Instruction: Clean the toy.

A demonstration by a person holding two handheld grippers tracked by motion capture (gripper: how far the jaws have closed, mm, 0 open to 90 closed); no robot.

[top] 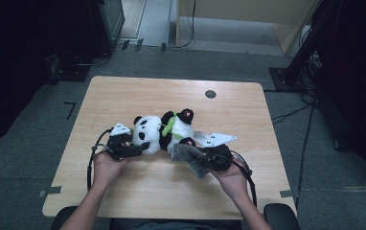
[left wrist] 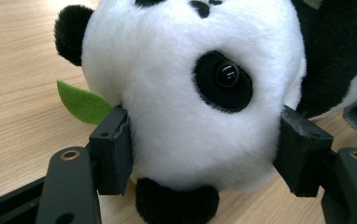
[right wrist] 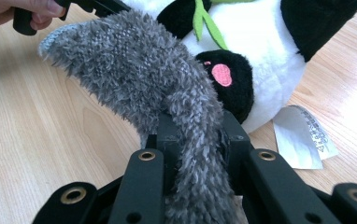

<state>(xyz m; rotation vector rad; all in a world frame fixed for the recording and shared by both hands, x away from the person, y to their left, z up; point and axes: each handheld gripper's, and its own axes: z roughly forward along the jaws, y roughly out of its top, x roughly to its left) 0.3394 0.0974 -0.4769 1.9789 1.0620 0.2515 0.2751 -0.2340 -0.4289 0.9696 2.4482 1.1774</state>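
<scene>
The left gripper (left wrist: 204, 154) has its two black jaws pressed against either side of the plush panda's (left wrist: 190, 93) white head. One glossy black eye faces up, a black ear sits at the top left, and a green felt leaf (left wrist: 81, 102) lies on the wooden table (left wrist: 17, 93).

lab/studio | wooden table (top: 123, 96) | floor cables (top: 291, 112) | stand base (top: 286, 76)
</scene>
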